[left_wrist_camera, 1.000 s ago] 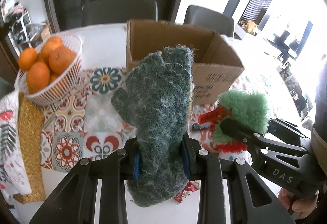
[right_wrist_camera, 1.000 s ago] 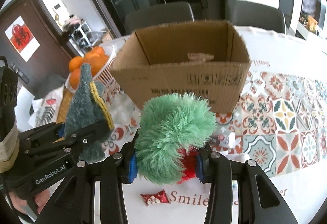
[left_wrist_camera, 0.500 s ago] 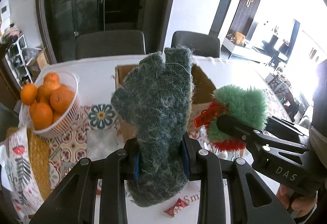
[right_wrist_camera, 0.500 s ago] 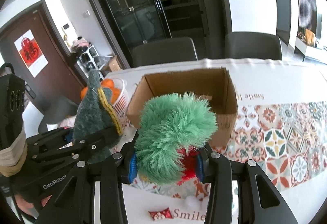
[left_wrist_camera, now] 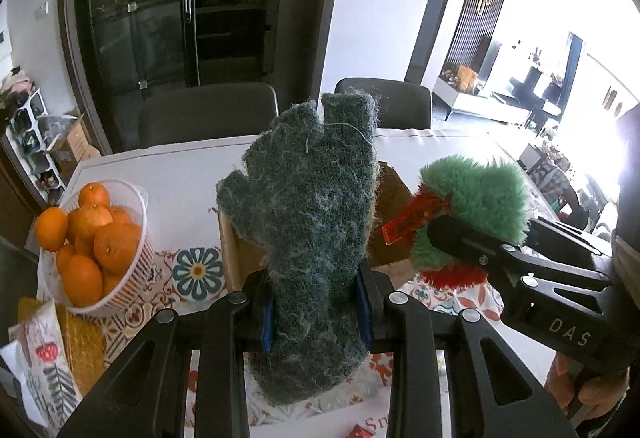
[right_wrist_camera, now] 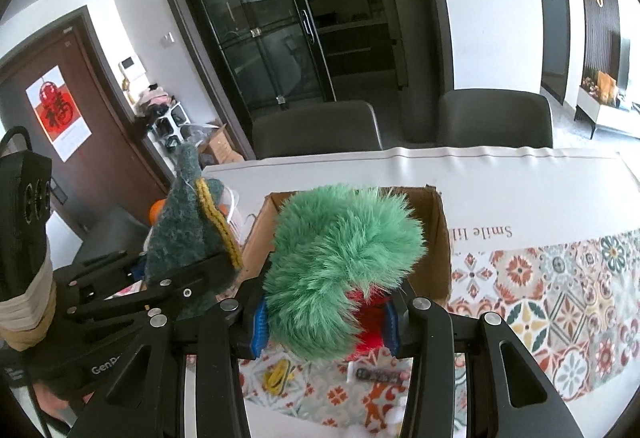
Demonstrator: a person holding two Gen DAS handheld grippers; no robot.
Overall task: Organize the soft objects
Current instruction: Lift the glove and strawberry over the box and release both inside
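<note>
Between the blue pads of the left gripper (left_wrist_camera: 316, 312) stands a dark green woolly glove (left_wrist_camera: 312, 222), upright with its fingers pointing up, clamped around its cuff; just beside it the right gripper (right_wrist_camera: 324, 322) is closed on a fluffy green and red plush toy (right_wrist_camera: 340, 262). Compared with a second ago, both grippers have risen: the cardboard box (right_wrist_camera: 434, 238) that filled the view then now sits lower and farther off, with its open top showing behind the toy. That suggests both soft things are lifted clear of the table (right_wrist_camera: 500, 174) and being carried over the box, so the drop is probably the next step. Around them, a white basket of oranges (left_wrist_camera: 86, 238) sits to the left on the patterned runner (right_wrist_camera: 560, 298), and small bits, a yellow loop (right_wrist_camera: 278, 376) and a dark tube (right_wrist_camera: 376, 374), lie below the toy. Nothing blocks the box mouth, though the two grippers ride close together and could bump
</note>
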